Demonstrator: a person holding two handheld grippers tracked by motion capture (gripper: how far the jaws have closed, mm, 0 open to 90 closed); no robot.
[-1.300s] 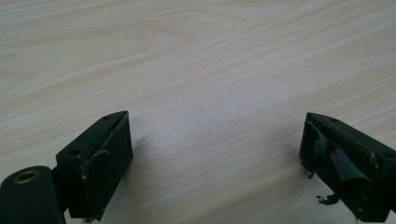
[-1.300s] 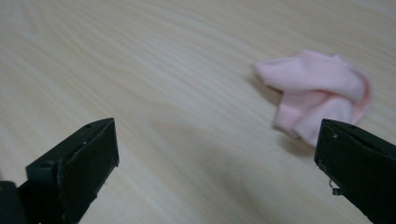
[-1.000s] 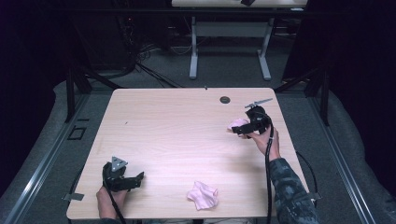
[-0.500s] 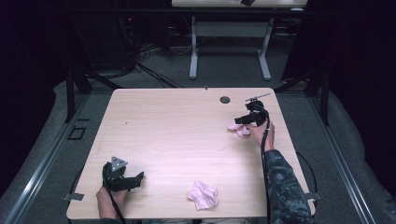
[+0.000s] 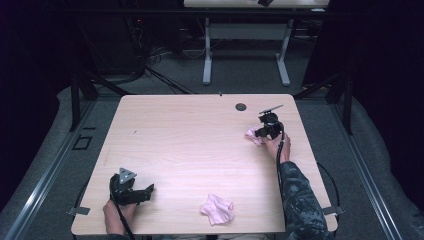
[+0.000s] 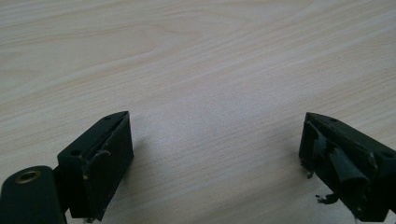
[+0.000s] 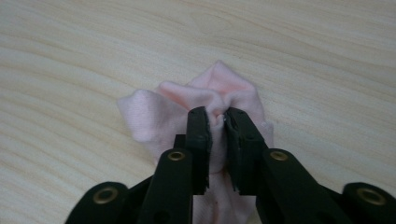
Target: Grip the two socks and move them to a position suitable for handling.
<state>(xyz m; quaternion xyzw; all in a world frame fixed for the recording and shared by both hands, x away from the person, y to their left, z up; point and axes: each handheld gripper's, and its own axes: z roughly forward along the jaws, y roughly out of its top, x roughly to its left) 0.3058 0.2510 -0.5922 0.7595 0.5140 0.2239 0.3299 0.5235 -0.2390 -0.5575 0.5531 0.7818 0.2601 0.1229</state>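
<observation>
A small pink cloth (image 7: 159,112) lies bunched on the wooden table (image 5: 190,145) at the right side. My right gripper (image 7: 218,119) is down on it, and its jaws have just been closing; they now pinch a fold of the cloth between them. From above, that gripper (image 5: 262,132) sits at the pink cloth (image 5: 252,136). A second pink cloth (image 5: 217,209) lies crumpled near the front edge. My left gripper (image 5: 145,192) rests at the front left, and in its own view the left gripper (image 6: 215,154) stands wide open over bare wood.
A dark round cable hole (image 5: 241,106) is set in the table near its far edge. Beyond the table stand another table's white legs (image 5: 207,55) and cables on a grey floor.
My right gripper has sunk onto the pink cloth at the right and shut on it. The left gripper and the front cloth have stayed where they were.
</observation>
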